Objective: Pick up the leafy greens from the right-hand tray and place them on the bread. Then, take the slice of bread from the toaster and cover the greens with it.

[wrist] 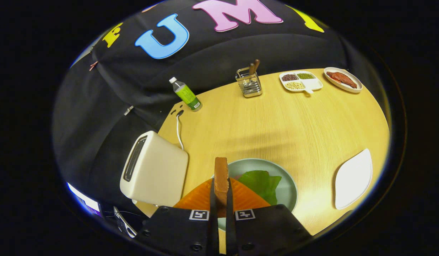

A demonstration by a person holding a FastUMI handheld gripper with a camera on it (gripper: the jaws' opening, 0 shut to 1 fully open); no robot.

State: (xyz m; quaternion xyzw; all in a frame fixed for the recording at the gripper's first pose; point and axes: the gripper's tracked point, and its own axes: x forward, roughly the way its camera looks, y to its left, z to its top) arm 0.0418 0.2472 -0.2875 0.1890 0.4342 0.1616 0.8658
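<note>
I am gripping the bread slice edgewise in my tongs above the lettuce, ready to cover it.

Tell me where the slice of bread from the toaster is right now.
In the gripper view, the bread slice stands on edge, clamped between the claw fingers, above the green plate with the leafy greens, right of the toaster.

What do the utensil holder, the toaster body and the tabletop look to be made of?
Utensil holder: shiny wire metal, probably steel; see-through bars with glints.
Toaster: cream shell, smooth matte, likely plastic or painted metal; can't tell which.
Tabletop: pale wood-grain finish, veneer or laminate; fine straight lines show.
Claw is shut on the bread slice.
</note>
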